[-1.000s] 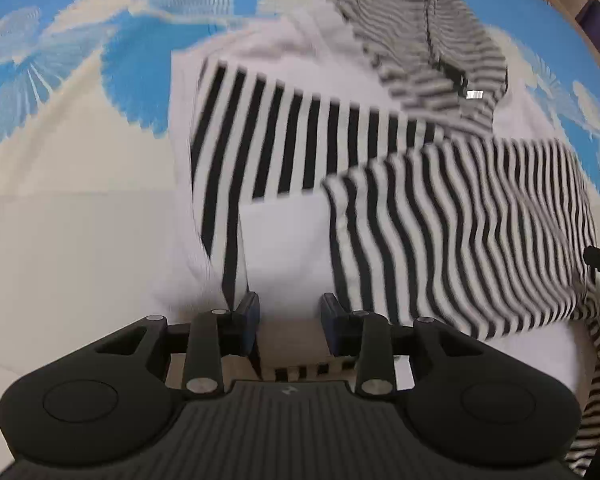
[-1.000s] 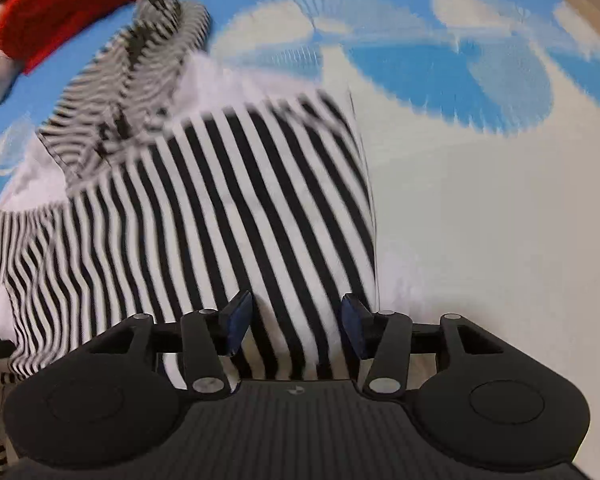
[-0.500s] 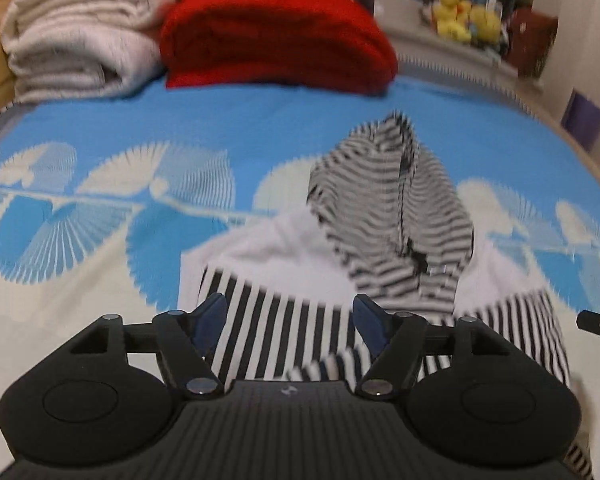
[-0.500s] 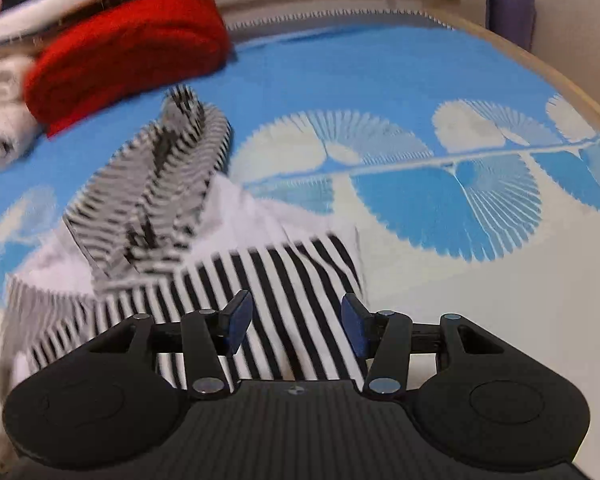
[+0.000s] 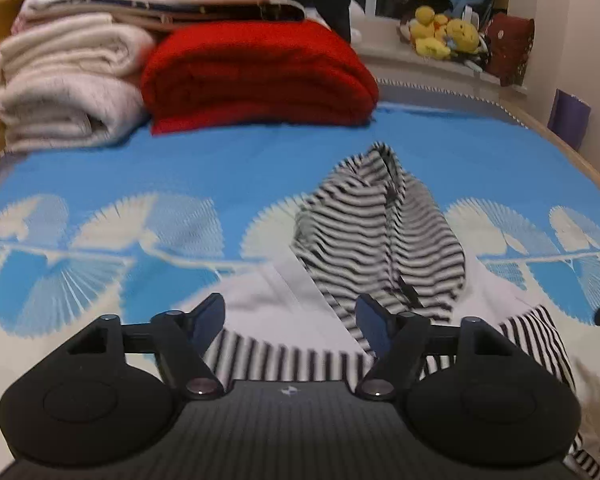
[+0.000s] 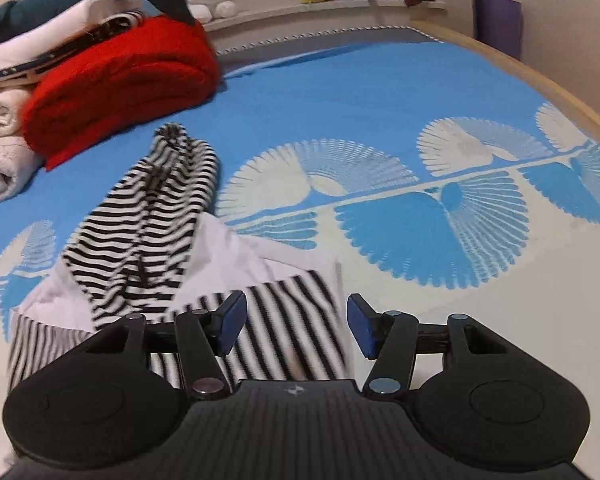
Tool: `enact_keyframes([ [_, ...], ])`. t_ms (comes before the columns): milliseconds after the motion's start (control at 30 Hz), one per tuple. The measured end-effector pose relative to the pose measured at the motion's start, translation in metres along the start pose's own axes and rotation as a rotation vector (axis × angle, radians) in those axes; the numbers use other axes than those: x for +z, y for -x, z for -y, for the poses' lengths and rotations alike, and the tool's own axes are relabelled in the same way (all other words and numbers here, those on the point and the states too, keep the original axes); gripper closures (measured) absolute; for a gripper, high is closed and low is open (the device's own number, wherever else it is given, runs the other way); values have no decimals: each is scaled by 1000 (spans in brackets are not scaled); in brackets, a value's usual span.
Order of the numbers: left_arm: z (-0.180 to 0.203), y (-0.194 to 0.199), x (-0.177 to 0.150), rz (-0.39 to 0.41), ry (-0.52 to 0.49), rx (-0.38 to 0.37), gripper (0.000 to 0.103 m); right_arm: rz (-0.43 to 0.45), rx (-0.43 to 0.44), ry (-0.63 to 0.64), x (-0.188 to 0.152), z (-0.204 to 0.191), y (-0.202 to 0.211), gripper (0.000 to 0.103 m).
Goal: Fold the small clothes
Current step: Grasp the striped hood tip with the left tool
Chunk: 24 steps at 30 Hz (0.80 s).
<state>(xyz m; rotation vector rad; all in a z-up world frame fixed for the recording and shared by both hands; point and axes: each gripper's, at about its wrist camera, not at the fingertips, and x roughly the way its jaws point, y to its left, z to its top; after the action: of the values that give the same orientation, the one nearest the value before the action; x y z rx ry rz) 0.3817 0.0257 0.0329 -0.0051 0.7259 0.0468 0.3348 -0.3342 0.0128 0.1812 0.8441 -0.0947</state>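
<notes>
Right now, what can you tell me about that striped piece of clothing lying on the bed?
The striped hoodie is soft black-and-white knit with plain white panels. Its finely striped hood, with a dark drawstring, points toward the red blanket. Wider-striped sections lie folded across the near end. It rests loosely rumpled on the blue-and-white bedspread. Both the left gripper and right gripper are open above its near edge, holding nothing.

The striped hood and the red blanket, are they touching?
Apart. The right wrist view shows a strip of blue bedspread between the striped hood tip and the red blanket.
</notes>
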Motion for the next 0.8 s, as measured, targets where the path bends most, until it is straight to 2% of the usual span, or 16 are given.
enact_keyframes([
  [33,-4,0,4,-1,-4,2,33,-3,-13,-3,1,3,0,46],
  [67,-9,-3,10,-7,-8,12,40,-4,-28,-6,3,6,0,46],
  [167,-17,-26,30,-58,-23,112,76,-10,-51,-12,8,16,0,46],
  [200,-19,-39,41,-80,-21,142,81,-13,-57,-11,8,18,0,46],
  [333,-17,-84,80,-114,-23,145,81,-23,-80,26,10,23,-2,46],
  [600,20,-194,149,-155,32,61,81,-29,-77,38,18,25,-7,45],
  [733,43,-246,172,-184,92,-34,81,-36,-78,45,19,26,-12,45],
  [800,56,-268,181,-199,103,-87,75,-51,-88,40,18,27,-17,45],
])
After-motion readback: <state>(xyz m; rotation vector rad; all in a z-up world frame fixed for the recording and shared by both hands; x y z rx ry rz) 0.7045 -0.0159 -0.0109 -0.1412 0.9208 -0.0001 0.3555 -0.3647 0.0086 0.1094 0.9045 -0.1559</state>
